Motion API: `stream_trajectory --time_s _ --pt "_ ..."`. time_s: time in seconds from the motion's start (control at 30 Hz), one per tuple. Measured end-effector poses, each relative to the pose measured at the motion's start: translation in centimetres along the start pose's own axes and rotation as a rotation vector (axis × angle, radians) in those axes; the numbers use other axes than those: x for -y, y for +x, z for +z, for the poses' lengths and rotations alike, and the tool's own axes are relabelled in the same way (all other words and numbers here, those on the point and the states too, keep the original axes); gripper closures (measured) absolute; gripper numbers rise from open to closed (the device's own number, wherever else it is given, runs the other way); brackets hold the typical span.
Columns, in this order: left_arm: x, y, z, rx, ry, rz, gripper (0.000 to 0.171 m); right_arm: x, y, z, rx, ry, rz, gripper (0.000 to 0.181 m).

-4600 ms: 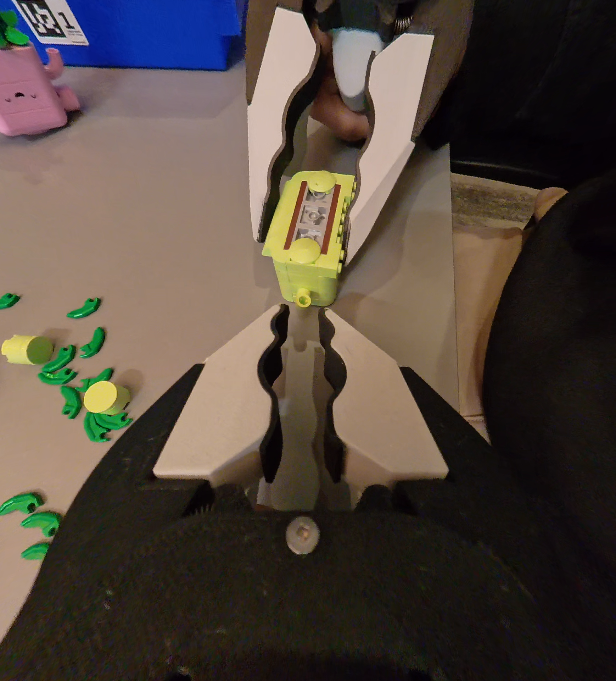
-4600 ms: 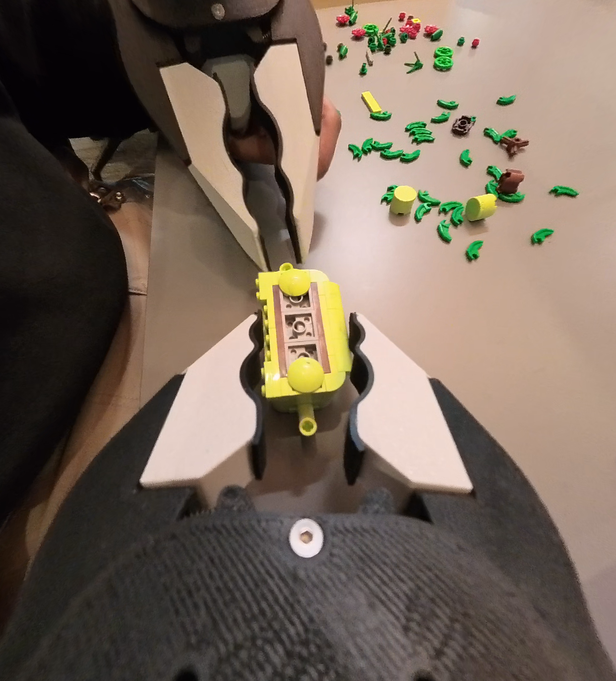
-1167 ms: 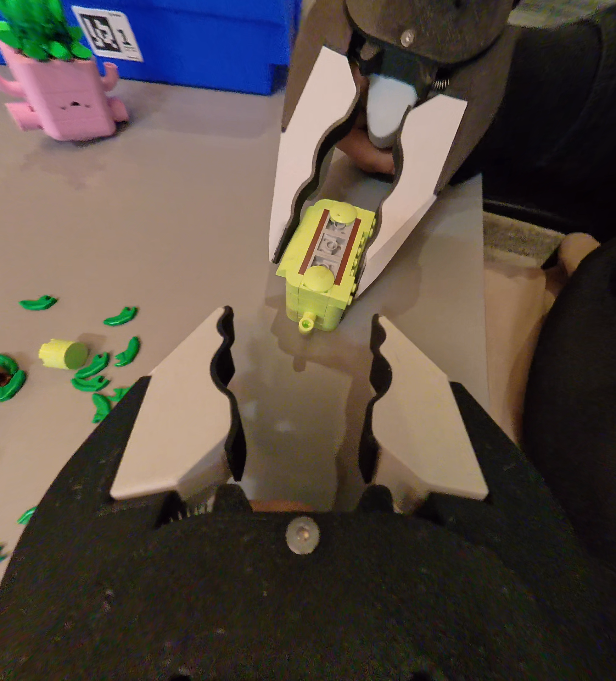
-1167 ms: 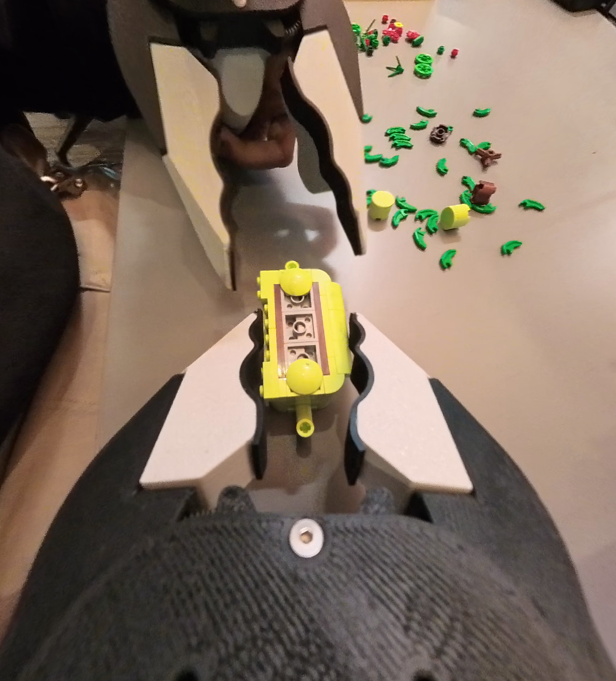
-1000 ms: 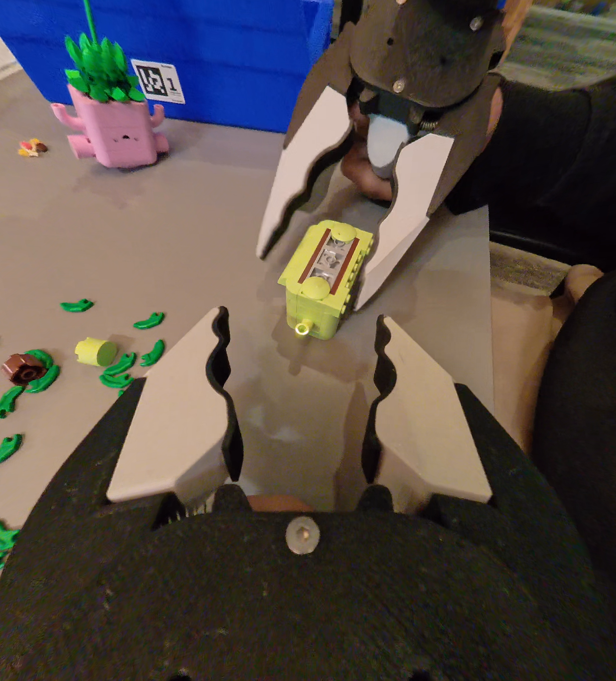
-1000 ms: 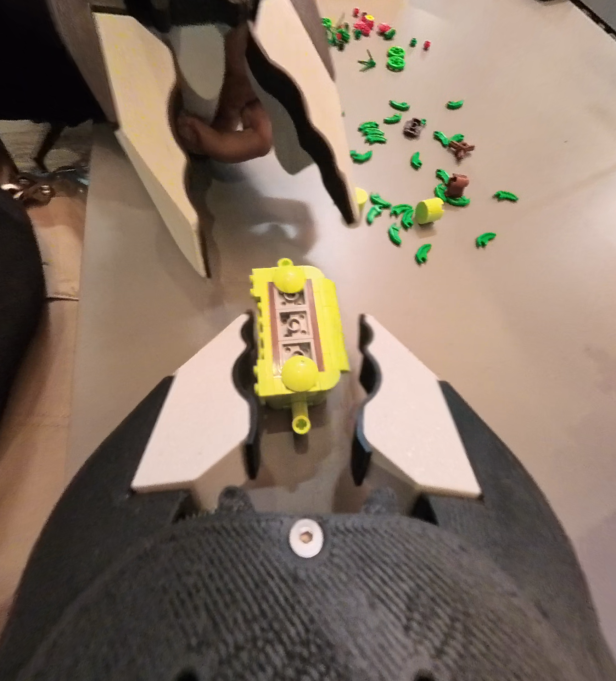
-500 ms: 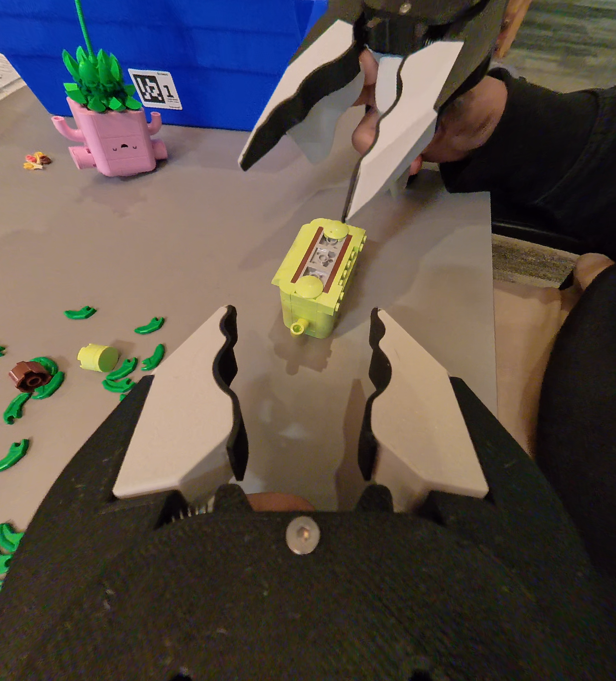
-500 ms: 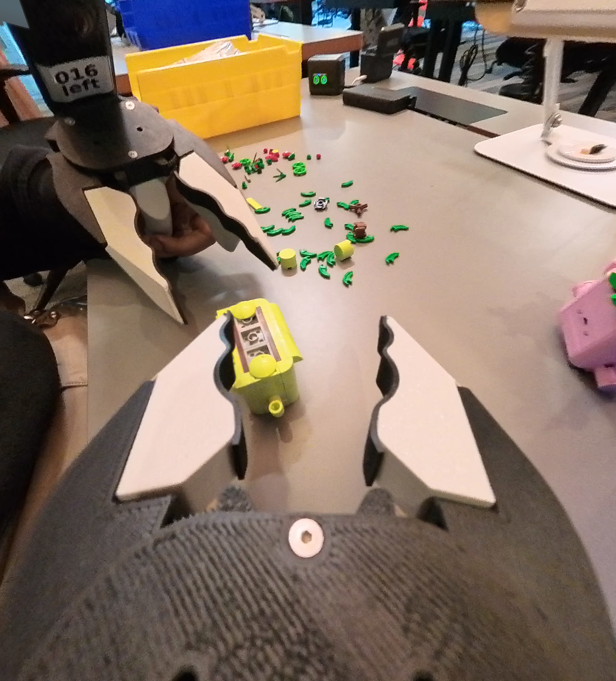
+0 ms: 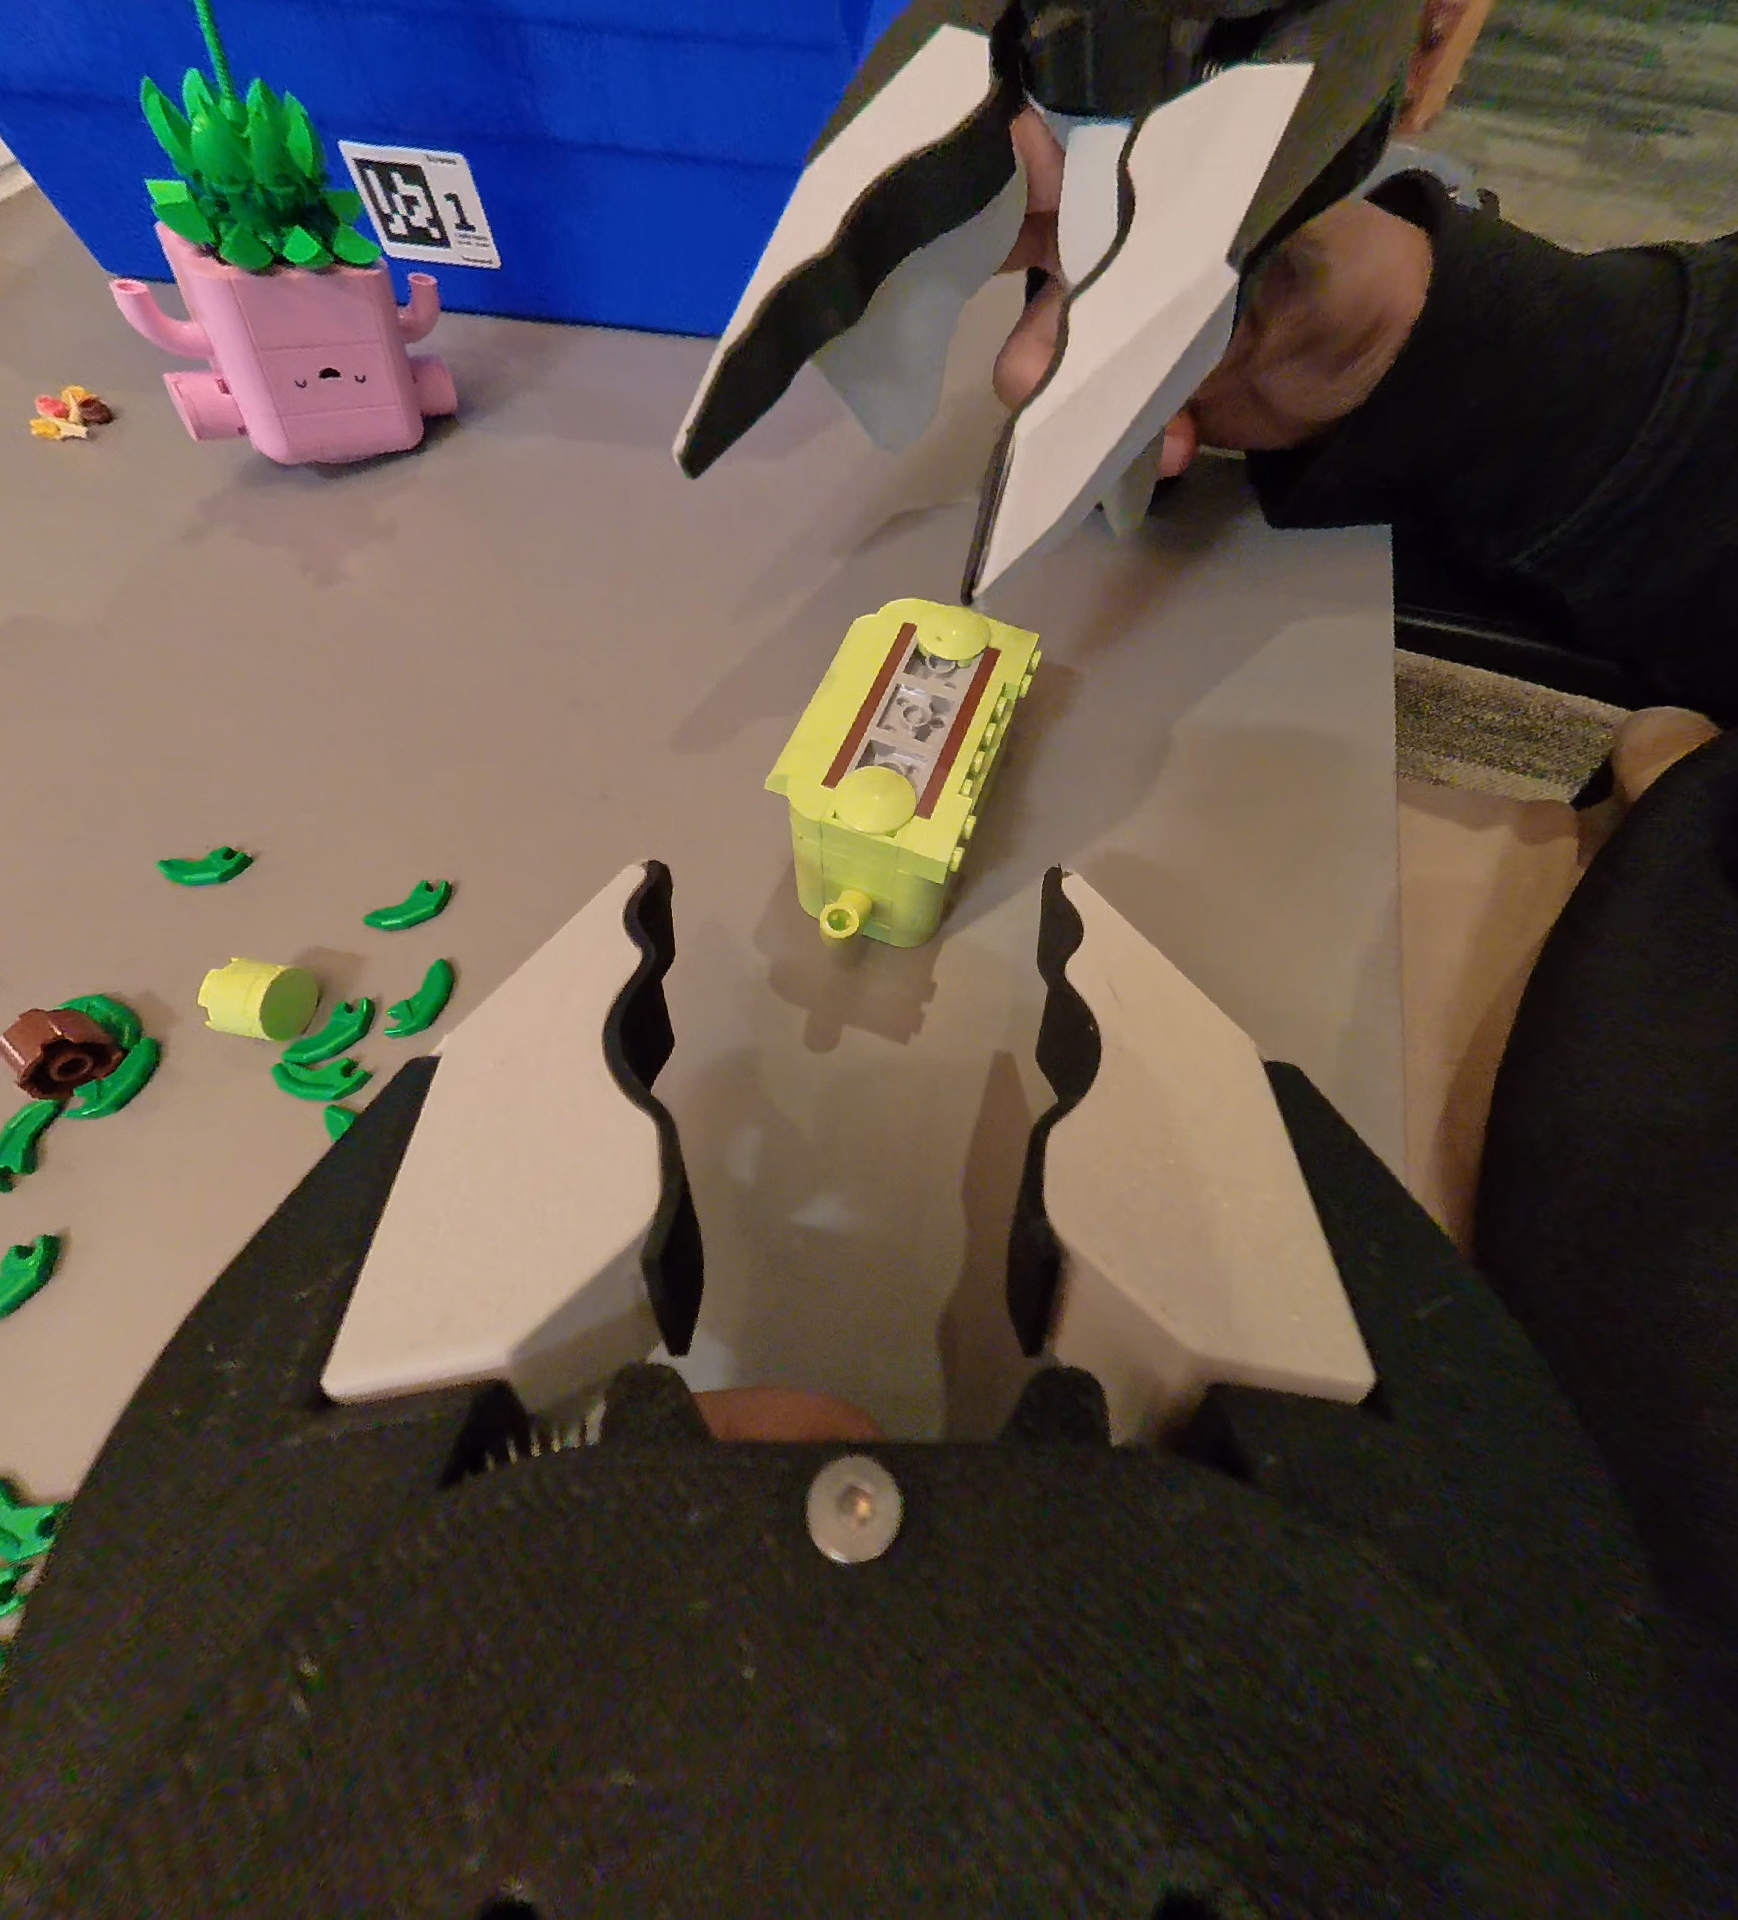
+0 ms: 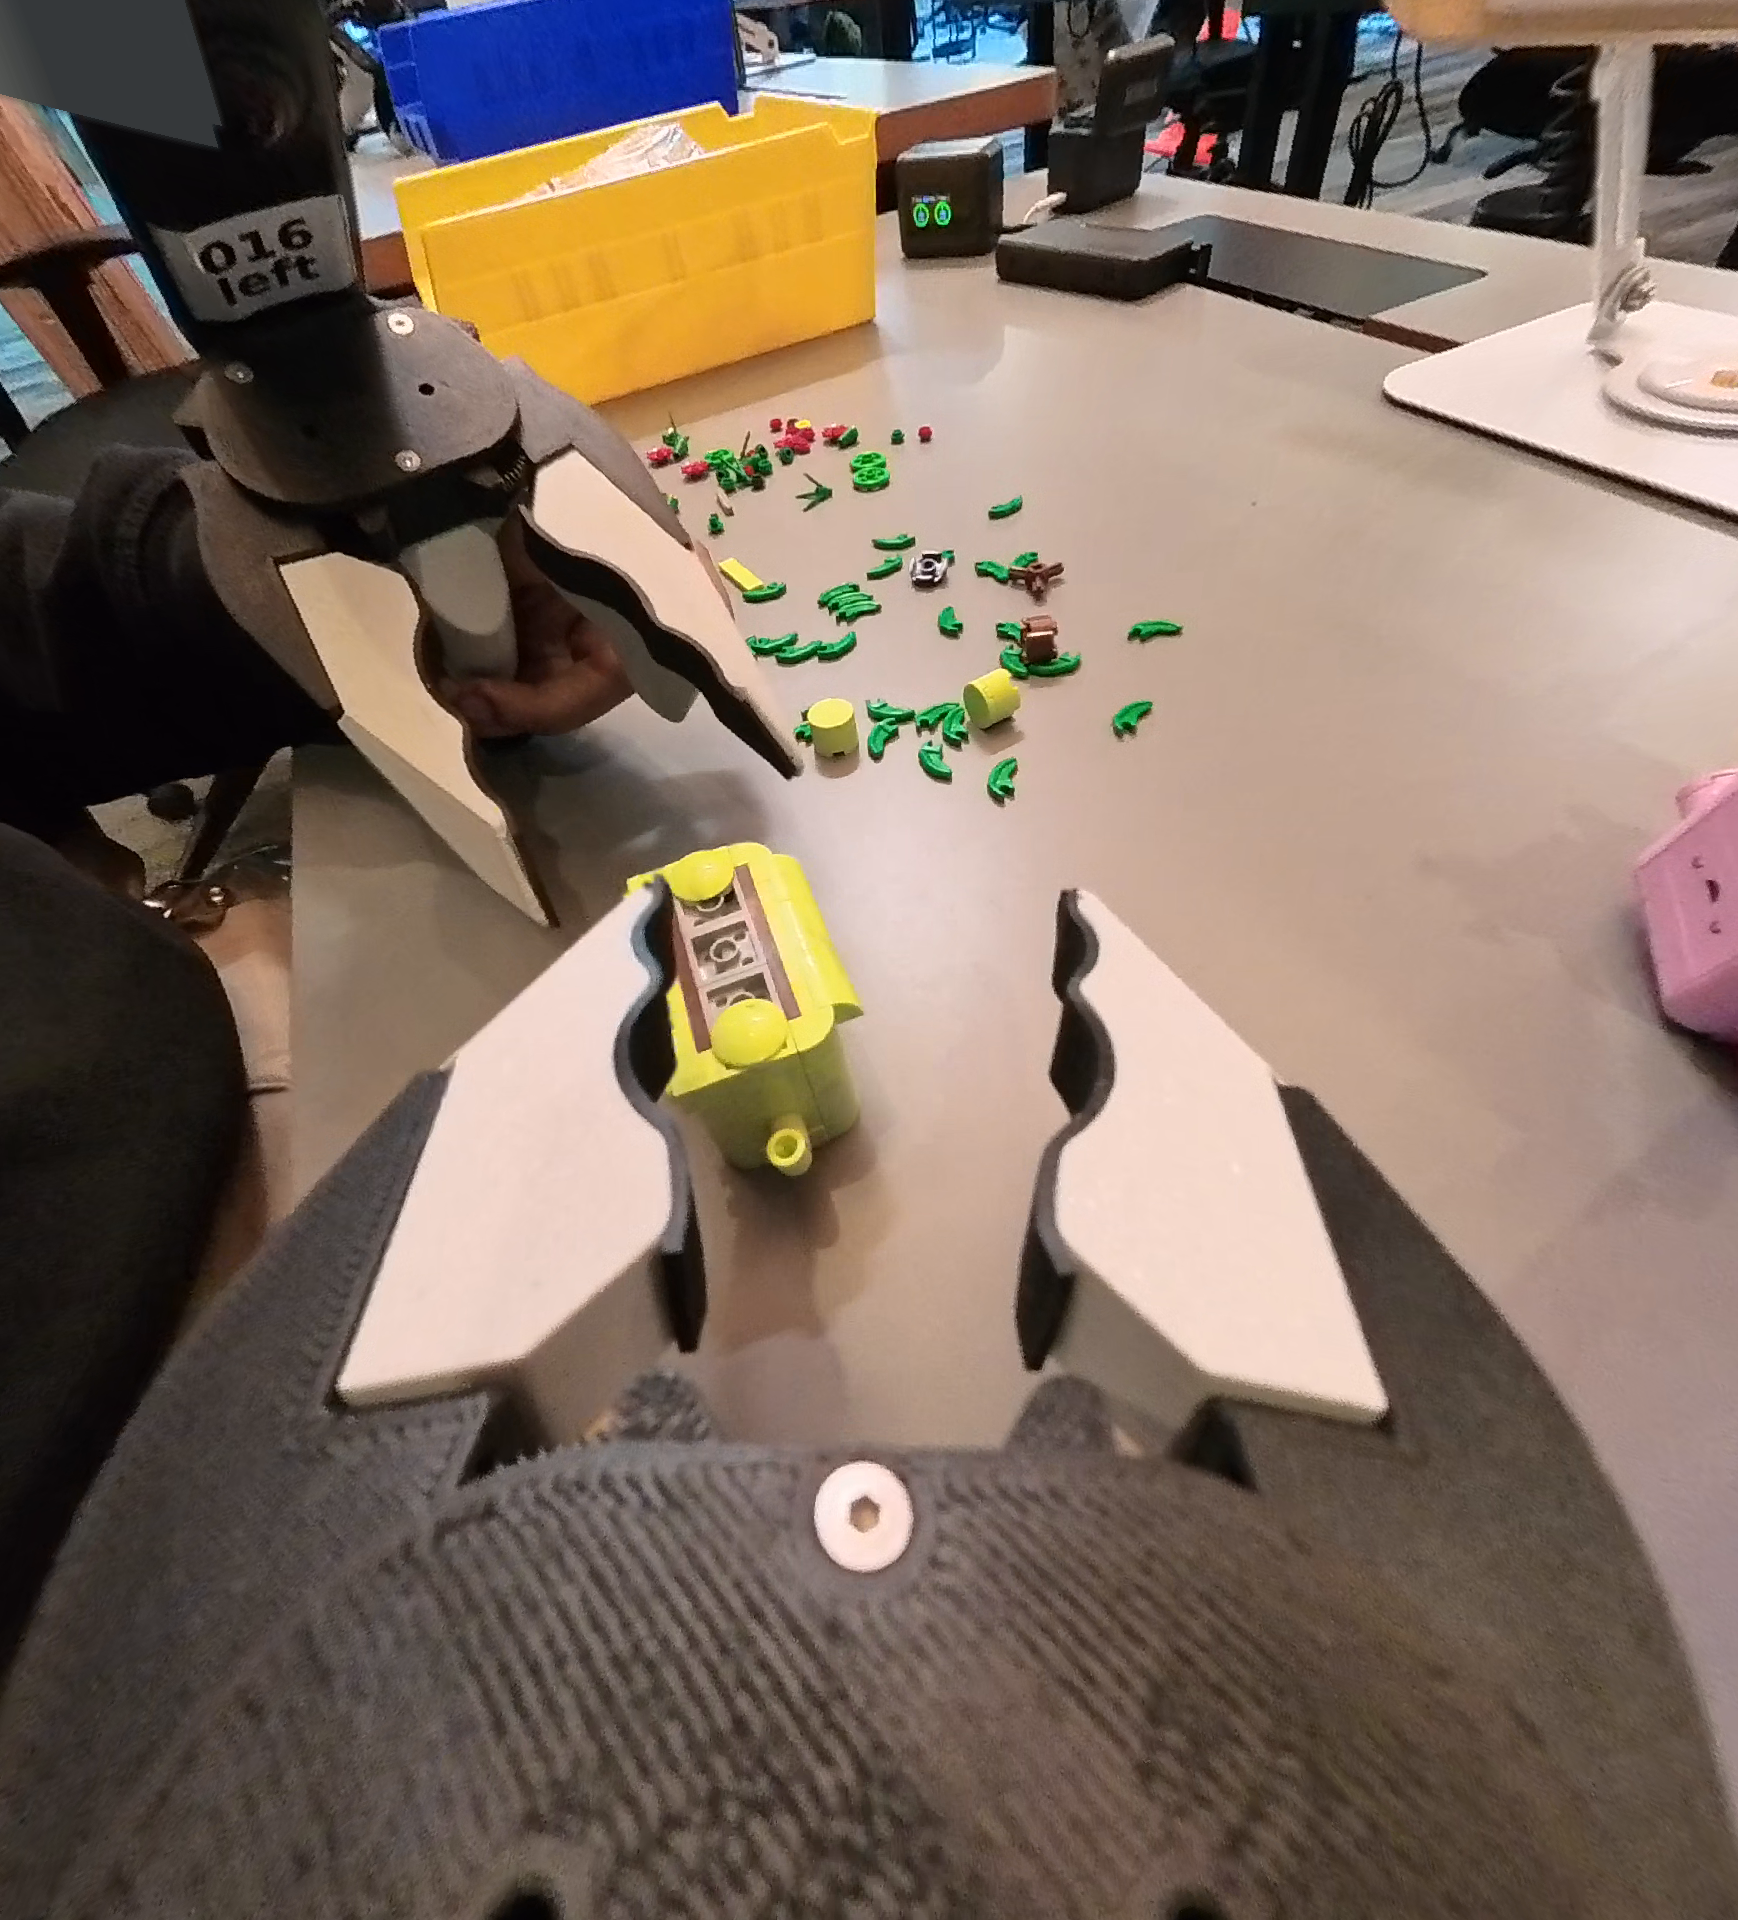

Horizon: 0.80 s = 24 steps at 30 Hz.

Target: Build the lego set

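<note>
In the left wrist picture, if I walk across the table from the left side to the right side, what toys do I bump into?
Brown round piece → pink cactus pot figure and, nearer, the lime cylinder → lime green block build → the person's dark sleeve.

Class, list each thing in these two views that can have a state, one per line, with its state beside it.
Left gripper: open, empty.
Right gripper: open, empty.
Lime-green lego block build: upright on the grey table, ungripped, grey studs on top uncovered.
Pink lego plant pot with green leaves: assembled, standing upright.
Lime-green cylinder piece: loose, lying on its side.
Green leaf pieces: loose, scattered.
Yellow plastic bin: open-topped.
</note>
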<state>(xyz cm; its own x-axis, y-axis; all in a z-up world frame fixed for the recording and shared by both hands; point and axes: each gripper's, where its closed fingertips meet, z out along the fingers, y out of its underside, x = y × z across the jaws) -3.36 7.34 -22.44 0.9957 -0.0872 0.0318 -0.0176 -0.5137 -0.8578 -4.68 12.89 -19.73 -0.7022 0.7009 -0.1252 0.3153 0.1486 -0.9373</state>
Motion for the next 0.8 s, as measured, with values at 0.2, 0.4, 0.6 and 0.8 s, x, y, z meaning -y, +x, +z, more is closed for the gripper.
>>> stream_trajectory --time_s 0.2,0.4,0.6,0.8 --pt "-0.01 -0.11 0.00 -0.004 0.000 -0.015 0.101 -0.27 0.01 0.25 0.006 -0.022 0.007 0.108" --pt "-0.03 -0.22 0.02 -0.002 -0.002 -0.021 0.101 -0.09 0.07 0.11 0.019 -0.008 0.027 0.111" --pt "-0.08 -0.25 0.06 0.000 -0.005 -0.021 0.101 -0.13 0.10 0.17 0.017 -0.012 0.025 0.112" --pt "-0.15 -0.25 0.12 0.004 -0.012 -0.015 0.101 -0.01 0.10 0.08 0.020 -0.002 0.028 0.113"
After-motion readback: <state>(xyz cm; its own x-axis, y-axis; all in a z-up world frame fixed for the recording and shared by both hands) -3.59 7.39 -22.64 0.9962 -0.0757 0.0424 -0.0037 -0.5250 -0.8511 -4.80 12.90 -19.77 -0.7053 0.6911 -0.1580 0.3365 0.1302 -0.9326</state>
